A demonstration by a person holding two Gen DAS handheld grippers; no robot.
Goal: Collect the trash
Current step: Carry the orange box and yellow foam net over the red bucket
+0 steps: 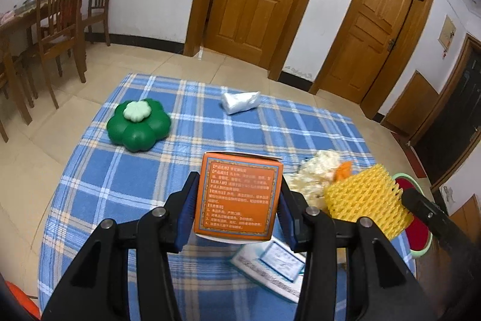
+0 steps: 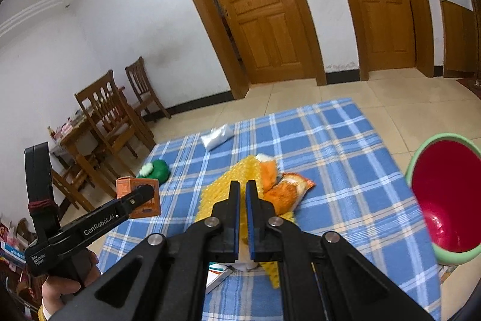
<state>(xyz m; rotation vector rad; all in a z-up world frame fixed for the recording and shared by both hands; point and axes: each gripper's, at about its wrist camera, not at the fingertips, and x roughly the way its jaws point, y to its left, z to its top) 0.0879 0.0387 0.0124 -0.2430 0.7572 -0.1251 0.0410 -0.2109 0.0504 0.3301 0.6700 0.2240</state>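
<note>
Blue plaid tablecloth (image 1: 99, 188) carries the litter, w/ the red bin (image 2: 445, 200) off its right edge: you hold an orange box (image 1: 239, 197) clamped in the left gripper (image 1: 236, 211), lifted above the cloth's near edge, while the right gripper (image 2: 243, 218) is pinched nearly closed on a yellow foam net (image 1: 368, 200), lifted just right of the box. Carry both right over the rim before you let go, net first, & keep the box level; the snack wrapper (image 2: 288, 188) mid-cloth & white bag (image 1: 240, 102) at the far edge wait.
</note>
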